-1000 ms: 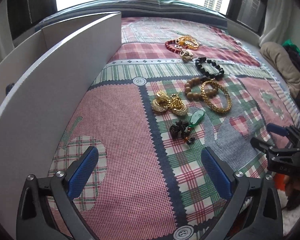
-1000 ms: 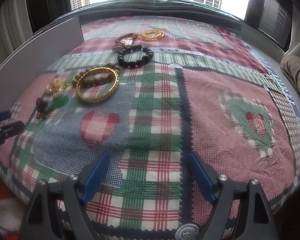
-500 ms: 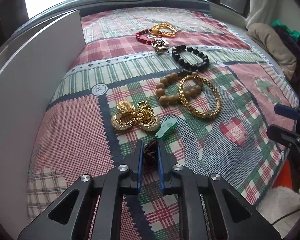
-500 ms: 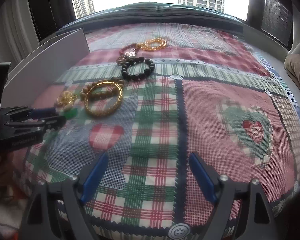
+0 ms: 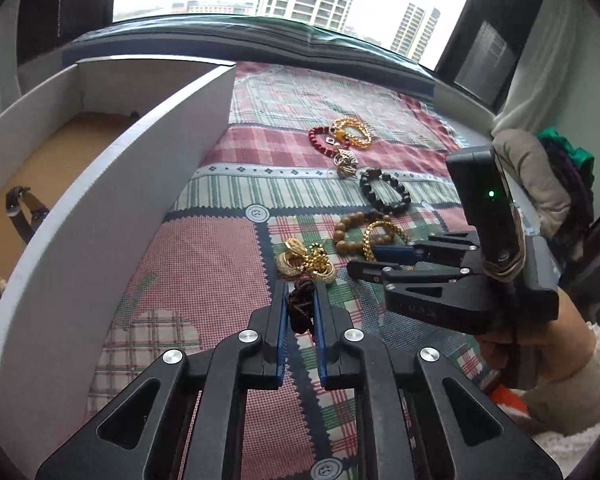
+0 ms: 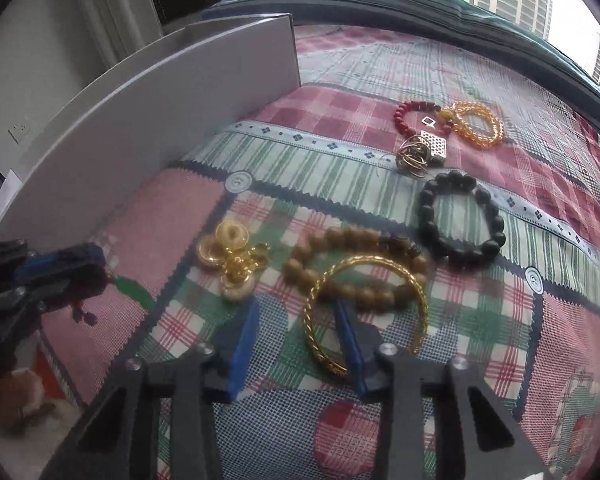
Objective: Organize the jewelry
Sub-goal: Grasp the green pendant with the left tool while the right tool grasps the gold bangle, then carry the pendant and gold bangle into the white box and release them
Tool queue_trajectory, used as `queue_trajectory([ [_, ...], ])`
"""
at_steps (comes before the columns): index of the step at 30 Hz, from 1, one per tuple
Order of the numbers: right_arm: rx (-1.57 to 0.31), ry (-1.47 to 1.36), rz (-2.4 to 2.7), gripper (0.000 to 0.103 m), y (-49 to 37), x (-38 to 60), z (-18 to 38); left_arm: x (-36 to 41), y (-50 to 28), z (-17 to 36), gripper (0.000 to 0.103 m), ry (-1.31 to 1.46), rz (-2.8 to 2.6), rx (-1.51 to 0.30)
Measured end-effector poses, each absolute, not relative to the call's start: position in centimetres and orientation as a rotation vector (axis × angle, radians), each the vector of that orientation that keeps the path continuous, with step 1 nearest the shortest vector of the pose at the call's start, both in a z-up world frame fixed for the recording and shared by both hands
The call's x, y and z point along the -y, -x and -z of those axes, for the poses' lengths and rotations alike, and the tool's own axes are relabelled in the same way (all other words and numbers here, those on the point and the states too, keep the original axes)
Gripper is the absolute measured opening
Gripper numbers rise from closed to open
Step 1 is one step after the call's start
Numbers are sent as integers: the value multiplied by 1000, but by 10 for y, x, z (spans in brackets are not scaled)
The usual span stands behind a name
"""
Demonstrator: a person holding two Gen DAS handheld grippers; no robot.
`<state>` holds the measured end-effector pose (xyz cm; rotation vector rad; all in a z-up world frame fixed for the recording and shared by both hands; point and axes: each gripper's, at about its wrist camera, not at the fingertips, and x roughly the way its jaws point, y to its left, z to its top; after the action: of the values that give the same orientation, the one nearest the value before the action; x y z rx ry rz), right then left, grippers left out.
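1. The left gripper [image 5: 300,300] is seen clamped tight on a dark knotted cord ornament [image 5: 301,307]; in the right wrist view a green pendant [image 6: 134,288] and small dark beads are seen hanging from it.
2. The right gripper [image 6: 296,320] has its jaws closing around the near rim of a gold bangle [image 6: 364,312]; one blue pad [image 6: 350,340] lies inside the ring, the other outside, and whether the pads press on it cannot be told.
3. The bangle is laid over a wooden bead bracelet [image 6: 352,264], which is touched at 12 o'clock of the gripper.
4. A cluster of gold earrings [image 6: 230,264] lies at 10 o'clock of the right gripper, close to the left pad.
5. A black bead bracelet [image 6: 460,216] is found at 1 o'clock, farther off.
6. Beyond it a wire ornament [image 6: 414,154], a red bead bracelet [image 6: 410,116] and an amber bead bracelet [image 6: 478,124] are bunched together.
7. A white box [image 5: 112,208] stands at 10 o'clock of the left gripper, its wall rising between the jewelry and its brown floor; a dark strap [image 5: 24,212] lies inside.
8. Everything rests on a patchwork quilt [image 5: 204,264].
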<state>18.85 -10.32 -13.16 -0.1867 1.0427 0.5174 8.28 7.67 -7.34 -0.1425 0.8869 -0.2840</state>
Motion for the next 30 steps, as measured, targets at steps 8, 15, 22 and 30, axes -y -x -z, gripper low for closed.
queue_trajectory([
  [8, -990, 66, -502, 6, -179, 128, 99, -109, -69, 29, 10, 207, 306, -869],
  [15, -841, 11, -638, 6, -165, 111, 6, -171, -43, -44, 10, 285, 255, -763],
  [22, -697, 114, -835, 6, -172, -2, -59, -252, -31, -79, 10, 314, 37, -702],
  [30, -741, 261, -959, 6, -204, -151, -33, -317, -55, -19, 10, 390, -164, -814],
])
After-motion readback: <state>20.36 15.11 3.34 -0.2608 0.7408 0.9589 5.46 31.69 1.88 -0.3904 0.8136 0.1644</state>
